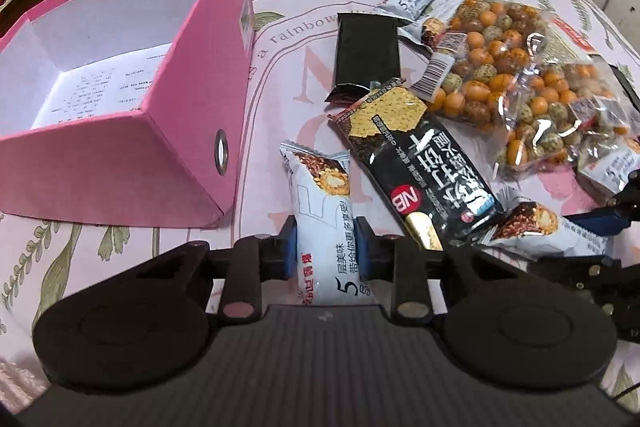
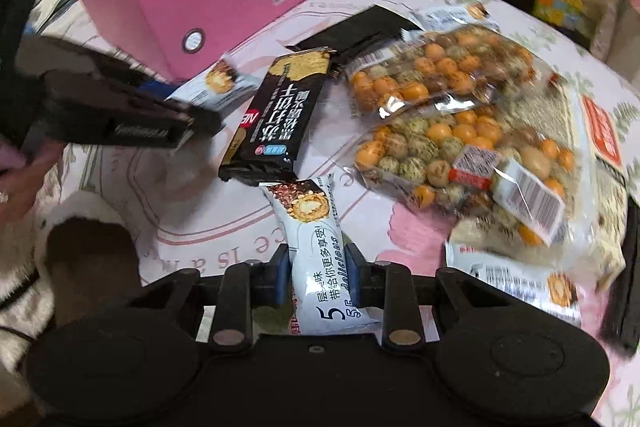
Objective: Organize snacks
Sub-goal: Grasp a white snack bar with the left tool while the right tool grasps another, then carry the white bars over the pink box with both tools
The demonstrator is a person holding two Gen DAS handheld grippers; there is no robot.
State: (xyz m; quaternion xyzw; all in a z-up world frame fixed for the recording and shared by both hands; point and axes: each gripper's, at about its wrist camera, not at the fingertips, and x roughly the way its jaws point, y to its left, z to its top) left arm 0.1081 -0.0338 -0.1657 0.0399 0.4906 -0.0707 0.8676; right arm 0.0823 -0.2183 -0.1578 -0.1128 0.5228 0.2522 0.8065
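left tool [image 1: 326, 251] clamps white snack bar [image 1: 324, 227]; right tool [image 2: 318, 267] clamps second bar [image 2: 316, 247]

The left tongs [image 1: 326, 247] are angling down toward the table [image 1: 272, 99], their blue pads clamping a white snack bar [image 1: 324, 227]. The right tongs [image 2: 318, 267] are pinching another white snack bar [image 2: 316, 251] nearby.

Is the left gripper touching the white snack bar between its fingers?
Touching. In the left wrist view, the left gripper is closed on the white snack bar; both blue pads press against the wrapper's sides, with no gap visible.
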